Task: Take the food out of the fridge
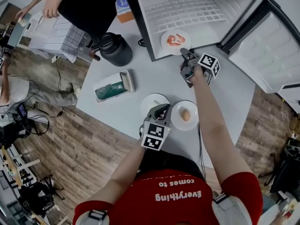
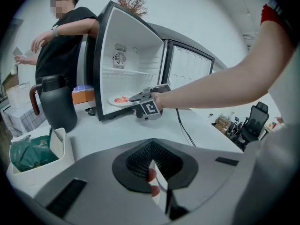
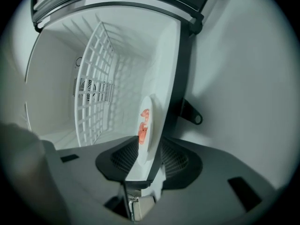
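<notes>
The small fridge (image 1: 187, 13) stands open on the grey table (image 1: 140, 74). On its floor near the front lies a white plate (image 1: 176, 40) with red food (image 3: 143, 125). My right gripper (image 1: 184, 52) reaches to that plate's near rim. In the right gripper view the plate (image 3: 151, 121) stands edge-on between the jaws of my right gripper (image 3: 150, 161), which are apart and not pressing it. My left gripper (image 1: 161, 109) sits low over a second white plate (image 1: 151, 102) on the table. Its jaws close on that plate's rim (image 2: 153, 172).
A plate with a brown bun (image 1: 185, 115) lies right of the left gripper. A black jug (image 1: 115, 48) and a white tray with a green packet (image 1: 112, 88) stand on the table's left. A person (image 1: 70, 3) stands at the back left. The fridge door (image 1: 272, 55) swings out right.
</notes>
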